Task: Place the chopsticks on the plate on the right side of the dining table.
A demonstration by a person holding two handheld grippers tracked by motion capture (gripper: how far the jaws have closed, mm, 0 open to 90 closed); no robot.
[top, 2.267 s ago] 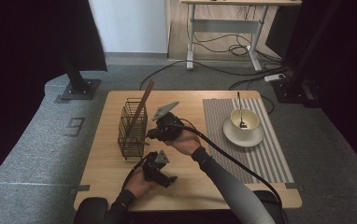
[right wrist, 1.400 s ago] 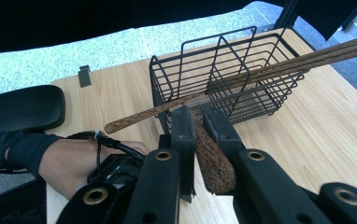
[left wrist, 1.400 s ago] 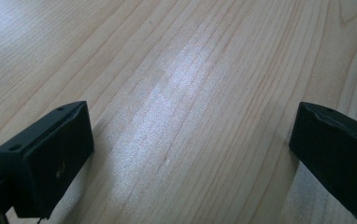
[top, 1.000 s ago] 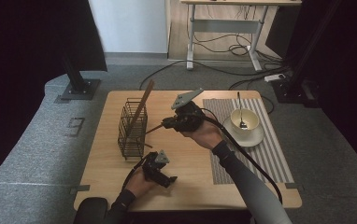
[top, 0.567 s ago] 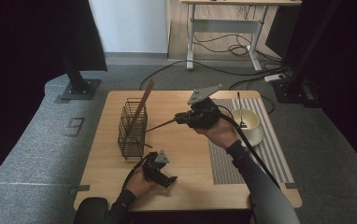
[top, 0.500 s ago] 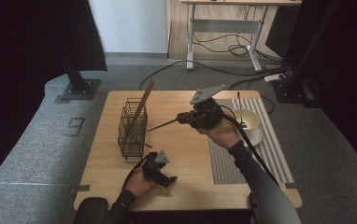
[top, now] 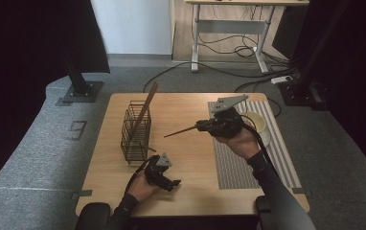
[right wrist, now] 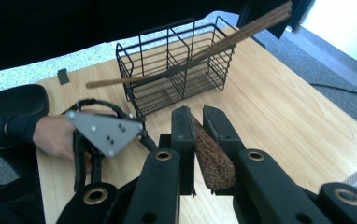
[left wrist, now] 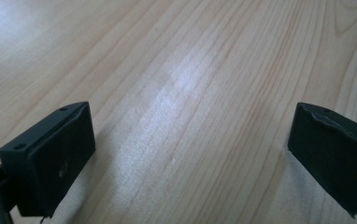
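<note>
Right of the wire basket (top: pixel 136 132), the right tongs (top: pixel 201 126) clamp a dark wooden stick (top: pixel 181 131); left tongs (top: pixel 171 183) gape empty. Aim its tip steeply into a compartment, beside the leaning sticks (top: pixel 145 108).

A dark wooden chopstick (top: pixel 183 131) juts nearly level above the table, pointing toward the wire basket (top: pixel 135 132).

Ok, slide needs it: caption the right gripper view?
Right gripper clamps a brown stick before the wire basket.
</note>
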